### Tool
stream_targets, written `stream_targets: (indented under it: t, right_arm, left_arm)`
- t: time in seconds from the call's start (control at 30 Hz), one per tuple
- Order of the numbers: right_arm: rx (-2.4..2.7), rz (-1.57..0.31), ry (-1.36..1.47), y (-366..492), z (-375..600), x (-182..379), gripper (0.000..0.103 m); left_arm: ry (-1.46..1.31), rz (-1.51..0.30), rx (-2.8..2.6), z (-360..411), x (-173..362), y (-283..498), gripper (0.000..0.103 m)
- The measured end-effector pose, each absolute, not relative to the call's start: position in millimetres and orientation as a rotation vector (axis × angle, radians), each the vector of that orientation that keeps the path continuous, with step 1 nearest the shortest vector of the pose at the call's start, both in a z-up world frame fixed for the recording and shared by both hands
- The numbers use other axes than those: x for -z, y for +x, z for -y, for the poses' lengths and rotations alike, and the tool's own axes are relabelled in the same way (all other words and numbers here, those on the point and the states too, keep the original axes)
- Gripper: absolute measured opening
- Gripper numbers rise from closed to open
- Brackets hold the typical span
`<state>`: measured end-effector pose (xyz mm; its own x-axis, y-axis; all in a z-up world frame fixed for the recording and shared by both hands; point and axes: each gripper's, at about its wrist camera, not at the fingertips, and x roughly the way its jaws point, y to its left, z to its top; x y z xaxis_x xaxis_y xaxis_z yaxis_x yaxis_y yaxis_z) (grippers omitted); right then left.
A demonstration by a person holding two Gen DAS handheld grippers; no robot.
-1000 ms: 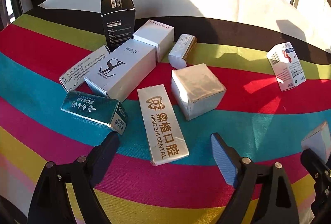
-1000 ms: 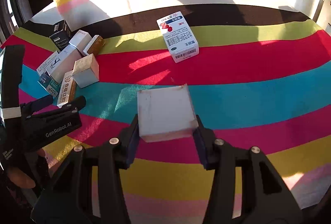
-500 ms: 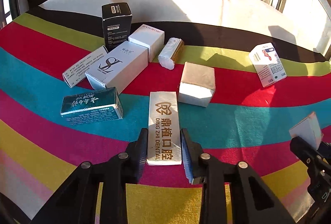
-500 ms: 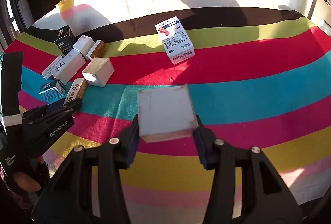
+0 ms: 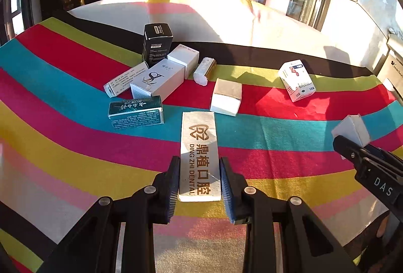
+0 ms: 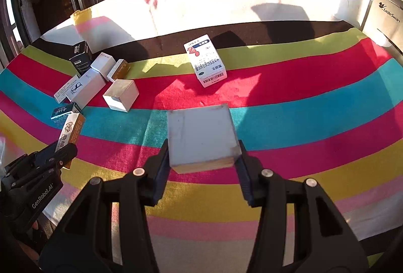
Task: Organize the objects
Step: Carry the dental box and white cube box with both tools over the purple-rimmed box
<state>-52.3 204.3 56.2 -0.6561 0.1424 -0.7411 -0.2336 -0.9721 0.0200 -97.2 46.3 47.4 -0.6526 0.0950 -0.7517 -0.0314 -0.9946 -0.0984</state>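
Since a second ago the left tongs (image 5: pixel 199 178) have gone from spread wide behind the long white dental box (image 5: pixel 199 152) to clamped on its near end, both pads flat against its long sides; that box lies lengthwise on the striped cloth (image 5: pixel 63 147), across the teal, magenta and yellow bands. Sunlight washes out the far end of the cloth, so its edge there is hard to make out. The right tongs (image 6: pixel 201 159) are clamped as before on a plain grey box (image 6: pixel 201 137), whose sides are hidden behind the pads; in the left view only one pale corner of it shows, above the black tong tip near the frame edge. A cluster sits at the far left: a white box with a black emblem (image 5: pixel 157 80), a dark green box (image 5: pixel 135 113), an upright black box (image 5: pixel 157 42); their small print is unreadable. A blank cube-like box (image 5: pixel 226 99) lies just beyond the dental box, and a medicine box (image 6: pixel 205 60) lies well apart.
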Motion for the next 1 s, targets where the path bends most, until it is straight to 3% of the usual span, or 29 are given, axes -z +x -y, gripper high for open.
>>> stream_targets:
  t: [0.53,1.0]
  right_arm:
    - [-2.685,-0.114,-1.101,-6,-190,-88,0.052]
    - [-2.799,0.146,-1.124,46,-106,-102,0.052]
  left_arm:
    - [-1.204,0.159,-2.808,-31,-68,-32,0.032]
    - [-1.202,0.226,-2.865,27,-75,70,0.032]
